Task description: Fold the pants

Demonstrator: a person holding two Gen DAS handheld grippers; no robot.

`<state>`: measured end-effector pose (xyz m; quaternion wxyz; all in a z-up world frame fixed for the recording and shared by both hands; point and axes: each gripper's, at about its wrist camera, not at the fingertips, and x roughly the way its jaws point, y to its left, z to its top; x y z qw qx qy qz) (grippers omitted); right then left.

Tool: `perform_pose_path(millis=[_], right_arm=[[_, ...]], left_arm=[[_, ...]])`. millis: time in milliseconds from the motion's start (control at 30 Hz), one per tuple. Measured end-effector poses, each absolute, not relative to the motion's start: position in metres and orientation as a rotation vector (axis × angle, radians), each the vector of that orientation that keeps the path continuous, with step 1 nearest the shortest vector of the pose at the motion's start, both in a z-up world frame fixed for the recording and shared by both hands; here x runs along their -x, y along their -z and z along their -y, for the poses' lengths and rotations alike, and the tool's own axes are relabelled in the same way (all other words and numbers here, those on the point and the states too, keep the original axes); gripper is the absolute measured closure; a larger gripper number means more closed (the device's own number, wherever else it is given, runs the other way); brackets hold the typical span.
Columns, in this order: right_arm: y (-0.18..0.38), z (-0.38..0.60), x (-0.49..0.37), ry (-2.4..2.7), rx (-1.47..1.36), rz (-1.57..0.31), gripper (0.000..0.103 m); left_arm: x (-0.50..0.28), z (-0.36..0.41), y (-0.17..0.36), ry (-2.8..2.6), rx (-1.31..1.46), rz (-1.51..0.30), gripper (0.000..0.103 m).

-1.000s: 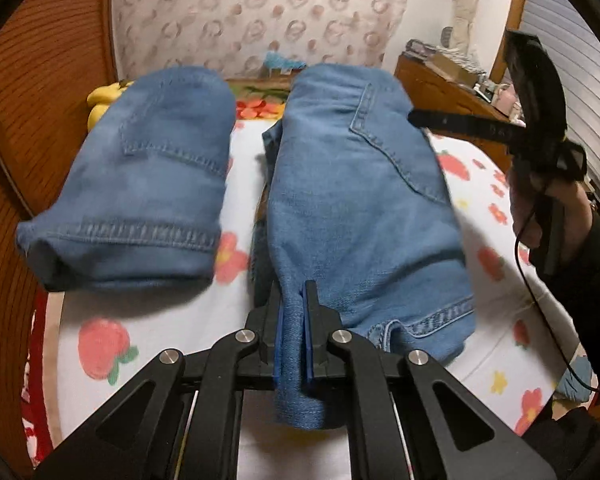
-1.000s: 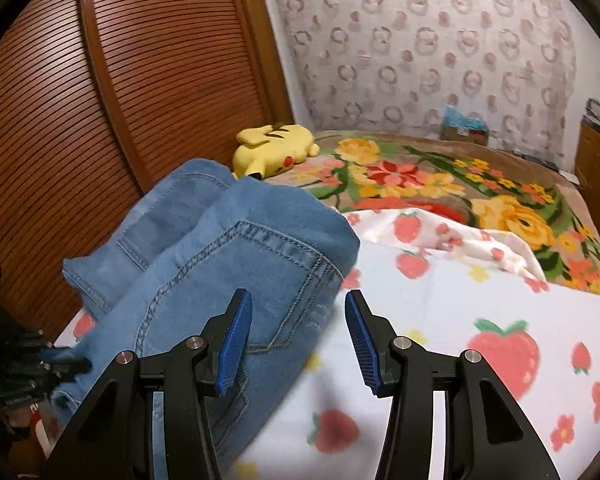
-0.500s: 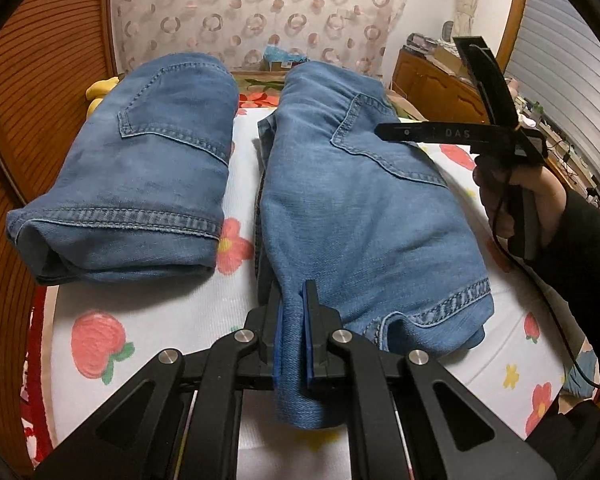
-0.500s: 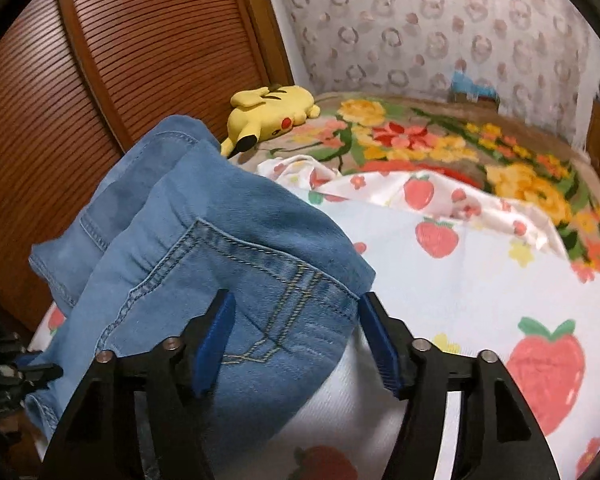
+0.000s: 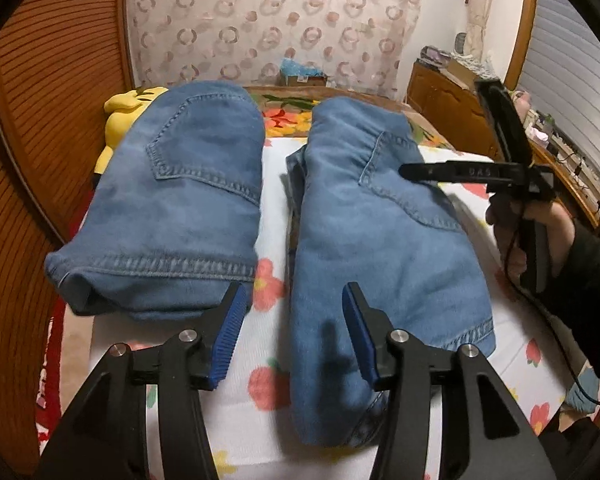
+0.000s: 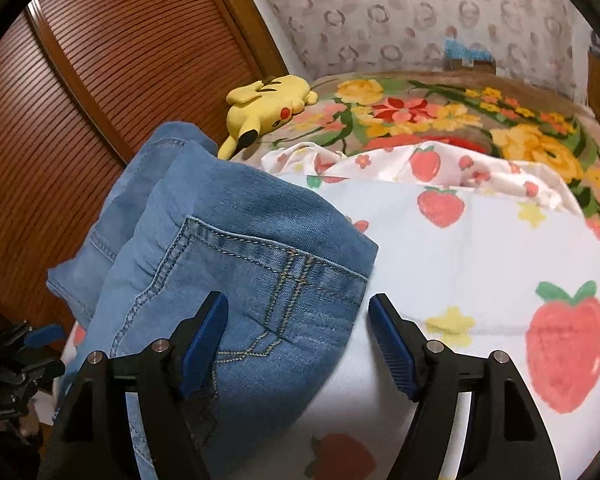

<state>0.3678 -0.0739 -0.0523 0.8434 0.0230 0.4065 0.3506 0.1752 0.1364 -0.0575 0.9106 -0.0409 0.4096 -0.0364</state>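
Note:
Two folded blue denim pants lie side by side on a strawberry-print sheet. In the left wrist view the left pile (image 5: 180, 216) is at the left and the right pile (image 5: 380, 248) is at the centre right. My left gripper (image 5: 292, 320) is open and empty above the near end of the right pile. My right gripper (image 6: 296, 320) is open and empty over the pocket corner of the right pile (image 6: 240, 272). It also shows in the left wrist view (image 5: 412, 170), hovering over the right pile's back pocket.
A yellow plush toy (image 6: 268, 104) lies by the wooden slatted wardrobe (image 6: 100, 80) at the bed's far left. A floral blanket (image 6: 440, 116) covers the bed's far end. A wooden dresser (image 5: 448, 108) stands at the right.
My left gripper has opened and let go of the right pile's near edge. The denim has dropped onto the sheet. My right gripper has come lower over the pocket corner.

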Motion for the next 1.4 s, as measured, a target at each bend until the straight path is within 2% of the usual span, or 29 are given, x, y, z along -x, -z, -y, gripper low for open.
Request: perform_pose_path(millis=[133, 233, 267, 333, 400, 467, 667, 833, 967, 1300, 1400], right_arm=[[0.058, 0.076, -0.376, -0.773, -0.106, -0.878, 0.028], [0.059, 0.076, -0.376, -0.776, -0.103, -0.873, 0.029], [0.06, 0.076, -0.375, -0.781, -0.103, -0.873, 0.033], [0.061, 0.077, -0.374, -0.796, -0.114, -0.873, 0.04], [0.058, 0.076, -0.372, -0.837, -0.114, -0.861, 0.064], [0.052, 0.077, -0.368, -0.846, -0.088, -0.848, 0.072], [0.031, 0.11, -0.359, -0.865, -0.115, -0.811, 0.078], [0.034, 0.134, -0.358, -0.764, -0.04, -0.808, 0.078], [0.043, 0.136, -0.364, -0.75, -0.035, -0.823, 0.073], [0.044, 0.116, -0.371, -0.706, -0.022, -0.847, 0.04], [0.049, 0.109, -0.378, -0.723, -0.049, -0.86, 0.034]], left_arm=[[-0.183, -0.132, 0.059, 0.093, 0.088, -0.851, 0.052], [-0.186, -0.128, 0.059, 0.114, 0.093, -0.855, 0.035], [-0.185, -0.128, 0.059, 0.11, 0.095, -0.852, 0.029], [-0.186, -0.127, 0.059, 0.111, 0.104, -0.858, 0.027], [-0.188, -0.127, 0.06, 0.1, 0.1, -0.866, 0.025], [-0.19, -0.128, 0.061, 0.086, 0.102, -0.873, 0.025], [-0.199, -0.12, 0.05, 0.182, 0.147, -0.868, 0.025], [-0.214, -0.109, 0.046, 0.221, 0.115, -0.876, 0.026], [-0.231, -0.105, 0.056, 0.249, 0.117, -0.92, 0.028], [-0.246, -0.101, 0.088, 0.282, 0.163, -1.02, 0.028], [-0.247, -0.1, 0.092, 0.3, 0.184, -1.025, 0.028]])
